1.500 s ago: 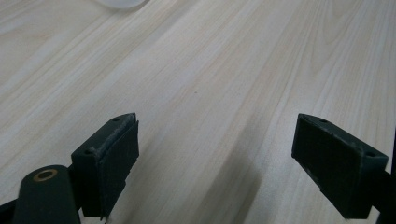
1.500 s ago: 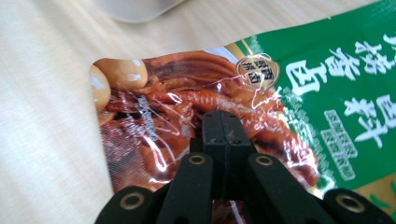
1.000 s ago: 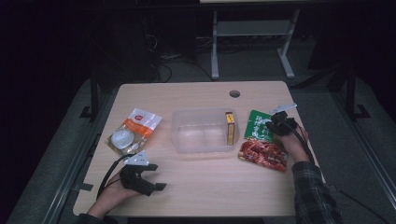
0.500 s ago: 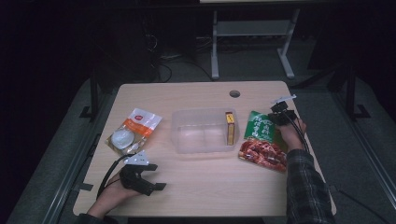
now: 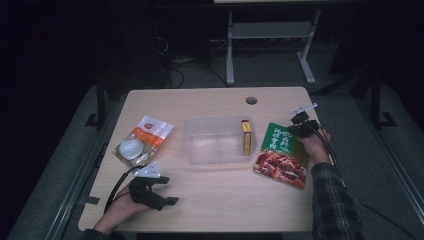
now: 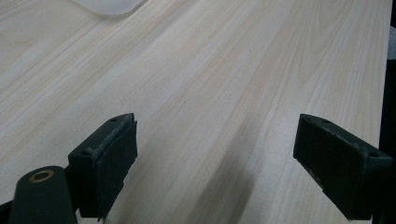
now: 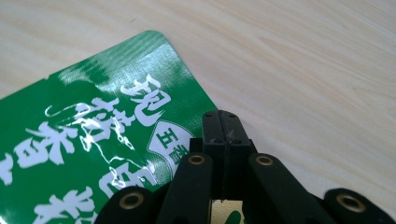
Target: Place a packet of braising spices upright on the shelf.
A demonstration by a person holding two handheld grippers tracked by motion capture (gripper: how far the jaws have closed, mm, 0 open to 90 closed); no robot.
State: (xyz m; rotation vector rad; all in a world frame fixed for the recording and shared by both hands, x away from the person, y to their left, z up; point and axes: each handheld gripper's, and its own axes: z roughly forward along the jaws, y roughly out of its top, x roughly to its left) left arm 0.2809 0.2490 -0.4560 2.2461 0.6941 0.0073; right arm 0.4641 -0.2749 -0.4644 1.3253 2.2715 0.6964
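Green at its top and red with pictured meat below, the flat glossy foil pouch [image 5: 281, 155] lies just right of the clear plastic tub [image 5: 218, 140], white characters across its green part [image 7: 93, 140]. We see the right gripper [image 7: 223, 122], jaws pressed together, over the pouch's upper right edge; a second ago it sat further left over the pouch. We keep the left gripper [image 6: 219, 158] spread above bare wood. Inside the tub, one yellow box [image 5: 246, 137] stands against its right wall.

- In our right gripper view, the green packet [image 7: 93, 140] runs off the left and bottom edges.
- The clear container [image 6: 109, 5] is cropped at the left gripper view's top.
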